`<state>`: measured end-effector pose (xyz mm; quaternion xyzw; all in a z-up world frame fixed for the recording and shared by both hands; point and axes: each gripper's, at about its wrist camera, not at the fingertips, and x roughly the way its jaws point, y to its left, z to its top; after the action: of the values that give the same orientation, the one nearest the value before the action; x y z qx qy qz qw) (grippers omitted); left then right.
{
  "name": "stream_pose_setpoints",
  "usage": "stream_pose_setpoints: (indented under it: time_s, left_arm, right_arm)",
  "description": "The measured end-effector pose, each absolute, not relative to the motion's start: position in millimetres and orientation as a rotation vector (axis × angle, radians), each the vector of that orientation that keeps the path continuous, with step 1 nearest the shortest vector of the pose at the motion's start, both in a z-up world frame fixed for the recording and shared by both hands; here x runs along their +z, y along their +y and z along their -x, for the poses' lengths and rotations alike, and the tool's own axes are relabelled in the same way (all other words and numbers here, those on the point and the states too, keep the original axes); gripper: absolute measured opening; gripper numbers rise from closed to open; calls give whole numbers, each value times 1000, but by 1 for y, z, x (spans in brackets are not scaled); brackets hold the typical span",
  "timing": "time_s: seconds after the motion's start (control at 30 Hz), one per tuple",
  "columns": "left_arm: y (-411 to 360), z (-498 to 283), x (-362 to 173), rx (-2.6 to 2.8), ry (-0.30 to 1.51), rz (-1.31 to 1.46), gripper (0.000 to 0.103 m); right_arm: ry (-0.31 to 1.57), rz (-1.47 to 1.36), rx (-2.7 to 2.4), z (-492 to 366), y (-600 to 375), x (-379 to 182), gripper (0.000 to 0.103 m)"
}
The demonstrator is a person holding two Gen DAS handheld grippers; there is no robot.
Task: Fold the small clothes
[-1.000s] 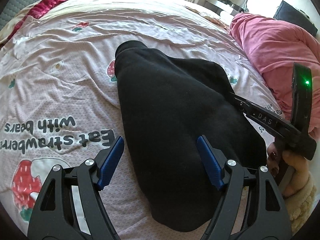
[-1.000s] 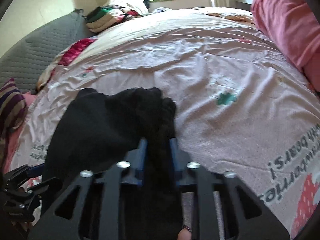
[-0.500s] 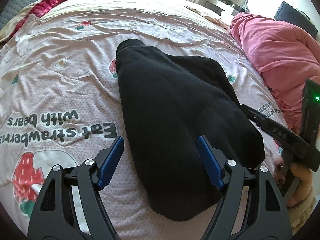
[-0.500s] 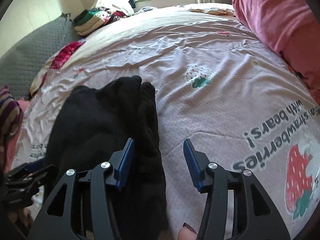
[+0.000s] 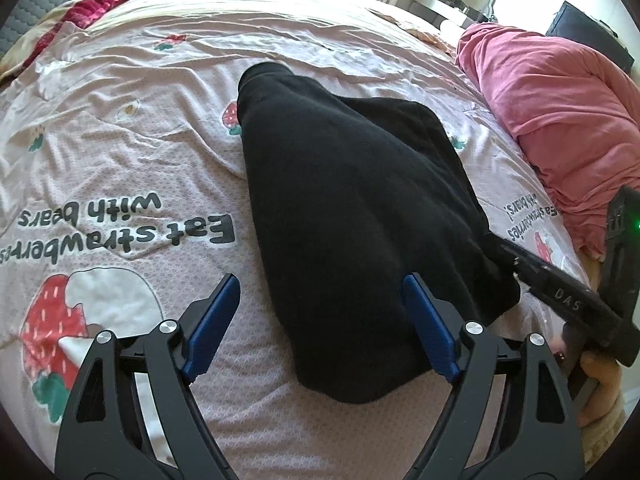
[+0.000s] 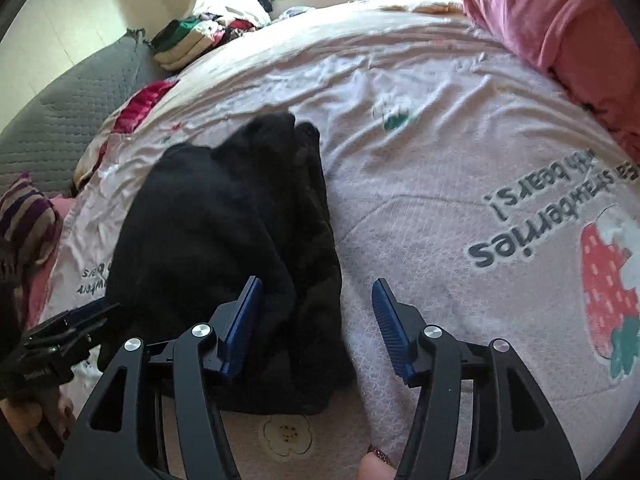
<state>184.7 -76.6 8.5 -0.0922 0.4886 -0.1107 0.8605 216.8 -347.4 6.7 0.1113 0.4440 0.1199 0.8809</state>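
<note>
A black fleece garment (image 5: 352, 216) lies folded lengthwise on the pink strawberry bedsheet (image 5: 120, 160). It also shows in the right wrist view (image 6: 224, 240). My left gripper (image 5: 320, 320) is open and empty, just above the garment's near end. My right gripper (image 6: 316, 316) is open and empty, over the garment's right edge, its left pad next to the cloth. The right gripper's body (image 5: 560, 296) shows at the garment's right corner in the left wrist view. The left gripper's body (image 6: 60, 336) shows at lower left in the right wrist view.
A pink quilt (image 5: 560, 96) is heaped at the right of the bed. Folded clothes (image 6: 192, 40) are stacked at the far side. A grey quilted headboard (image 6: 60, 112) and a striped pillow (image 6: 24, 220) are on the left.
My right gripper let go of the black garment's edge, opened wide and drew back. The garment now lies flat. My left gripper stayed open and barely moved.
</note>
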Motion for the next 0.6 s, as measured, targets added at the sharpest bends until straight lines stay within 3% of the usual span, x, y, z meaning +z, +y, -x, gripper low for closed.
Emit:
stream_pose_setpoints:
  time_s: [0.07,0.17,0.3,0.43,0.5,0.6]
  left_arm:
    - [-76,-182,12,-231,1014,190,76]
    - [-76,-177,19,-231,1002,185,78]
    - [-77,-169,30,-237,973,187,80]
    - [-76,-162,41,-238,947,177,81]
    - [-76,-157,49,-228,923,164,93]
    - [-73,-151,58,-236,897,172,93]
  right_arm:
    - [887,-221,259,-209,-347,17,57]
    - [828,-229,265,-197,-349,32,75]
    - [760,-240,259,-184,-355,51,88]
    - [705,-233,257,-170,-357,71,95]
    - [679,-236,258,-163,-358,79,96]
    - [636,-242,259,-152,-360,91,98]
